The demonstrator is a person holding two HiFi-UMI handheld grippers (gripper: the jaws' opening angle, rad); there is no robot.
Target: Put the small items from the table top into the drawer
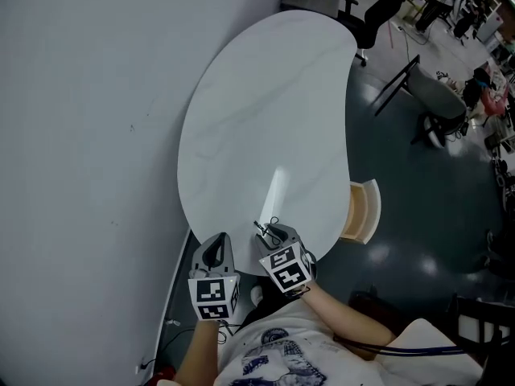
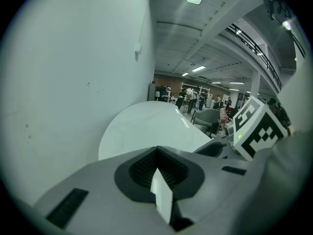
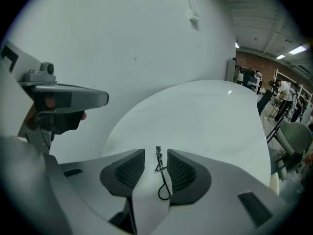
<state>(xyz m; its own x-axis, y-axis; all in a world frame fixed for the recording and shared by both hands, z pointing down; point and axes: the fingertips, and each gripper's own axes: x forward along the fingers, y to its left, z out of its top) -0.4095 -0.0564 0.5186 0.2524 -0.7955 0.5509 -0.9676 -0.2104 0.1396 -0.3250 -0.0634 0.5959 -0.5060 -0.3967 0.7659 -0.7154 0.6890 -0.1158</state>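
A small metal clip with a black cord loop (image 3: pixel 159 173) sits in the gap between the jaws of my right gripper (image 3: pixel 156 155). The jaws stand apart and the pads do not press on it, so the gripper is open. In the head view this gripper (image 1: pixel 272 230) hovers at the near edge of the white table (image 1: pixel 265 119), the clip (image 1: pixel 264 228) at its tips. My left gripper (image 1: pixel 216 249) hangs just left of it, off the table's edge, with its pads (image 2: pixel 146 168) meeting and nothing between them. The wooden drawer (image 1: pixel 366 211) stands pulled out at the table's right side.
A pale wall (image 1: pixel 80 135) runs close along the table's left side. Office chairs (image 1: pixel 438 103) and a black chair (image 1: pixel 374 14) stand on the dark floor to the right and far end. The table top shows only a bright reflection (image 1: pixel 278 191).
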